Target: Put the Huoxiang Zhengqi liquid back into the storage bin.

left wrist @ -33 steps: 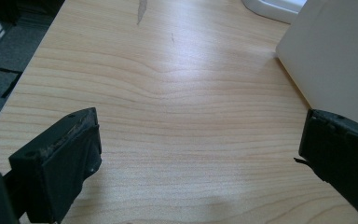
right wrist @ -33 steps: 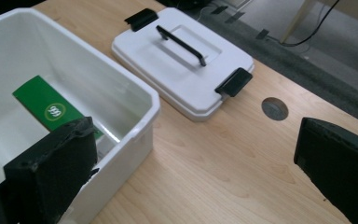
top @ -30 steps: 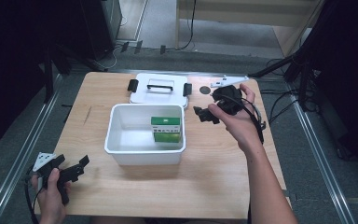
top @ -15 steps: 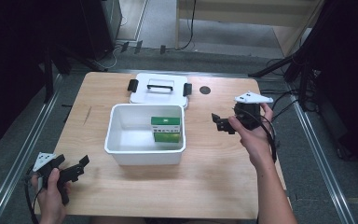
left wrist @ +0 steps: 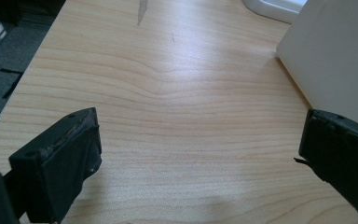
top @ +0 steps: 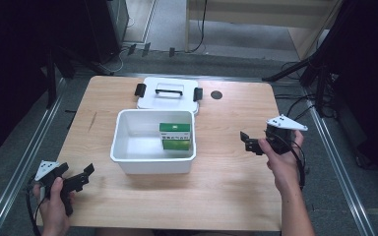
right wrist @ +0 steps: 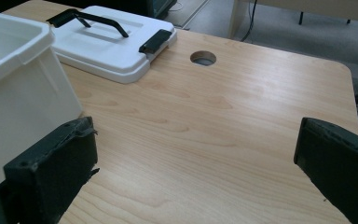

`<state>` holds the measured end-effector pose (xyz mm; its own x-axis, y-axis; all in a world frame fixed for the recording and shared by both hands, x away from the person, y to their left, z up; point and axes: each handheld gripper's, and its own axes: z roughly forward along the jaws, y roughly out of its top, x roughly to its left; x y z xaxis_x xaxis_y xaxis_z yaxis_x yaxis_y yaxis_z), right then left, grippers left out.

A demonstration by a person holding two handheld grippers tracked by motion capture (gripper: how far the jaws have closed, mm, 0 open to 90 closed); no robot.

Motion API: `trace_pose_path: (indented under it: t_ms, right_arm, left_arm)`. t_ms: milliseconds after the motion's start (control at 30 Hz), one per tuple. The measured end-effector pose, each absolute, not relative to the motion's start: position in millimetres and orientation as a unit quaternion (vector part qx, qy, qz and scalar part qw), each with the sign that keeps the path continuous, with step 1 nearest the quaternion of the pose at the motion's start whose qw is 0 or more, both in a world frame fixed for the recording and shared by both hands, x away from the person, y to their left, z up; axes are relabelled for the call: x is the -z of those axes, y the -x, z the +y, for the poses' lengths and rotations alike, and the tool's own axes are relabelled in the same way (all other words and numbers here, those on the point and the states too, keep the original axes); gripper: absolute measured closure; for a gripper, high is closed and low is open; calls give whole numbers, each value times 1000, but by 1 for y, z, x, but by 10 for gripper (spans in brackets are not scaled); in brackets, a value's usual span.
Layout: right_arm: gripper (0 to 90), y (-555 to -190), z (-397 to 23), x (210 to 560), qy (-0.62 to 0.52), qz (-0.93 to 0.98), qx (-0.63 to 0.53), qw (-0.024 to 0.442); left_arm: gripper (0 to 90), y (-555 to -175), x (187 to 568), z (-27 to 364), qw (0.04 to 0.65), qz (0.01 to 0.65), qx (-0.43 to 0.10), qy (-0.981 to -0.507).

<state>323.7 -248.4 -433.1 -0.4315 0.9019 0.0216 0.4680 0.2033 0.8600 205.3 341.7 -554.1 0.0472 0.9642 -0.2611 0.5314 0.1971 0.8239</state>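
Right tool point(top: 248, 143) pulled back from lid point(top: 167, 93) to worktop's point(top: 226, 196) right side, jaws wide, empty. Left tool point(top: 81, 177) unmoved, open, empty. Green box point(top: 174, 135) upright inside white bin point(top: 152, 164); lid not yet fitted.

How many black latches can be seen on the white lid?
2. One latch sits at the left end of the white lid, the other latch at its right end, either side of the black handle. The bin hides the lid's near edge.
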Motion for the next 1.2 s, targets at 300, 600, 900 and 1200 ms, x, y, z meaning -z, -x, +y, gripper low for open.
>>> trace_pose_path:
  t_ms: [300, 600, 900, 1200]
  right_arm:
    - [0, -311, -269, 454, -487, 714, -428, 265]
    - [0, -292, -297, 485, -513, 695, -428, 266]
    - [0, -271, -319, 512, -532, 683, -425, 265]
    - [0, -250, -337, 530, -543, 669, -431, 267]
  left_arm:
    - [0, -205, 554, 342, 430, 643, -251, -582]
    - [0, -205, 554, 341, 429, 643, -253, -583]
    - [0, -205, 554, 340, 427, 643, -256, -582]
    - [0, -205, 554, 340, 427, 643, -256, -582]
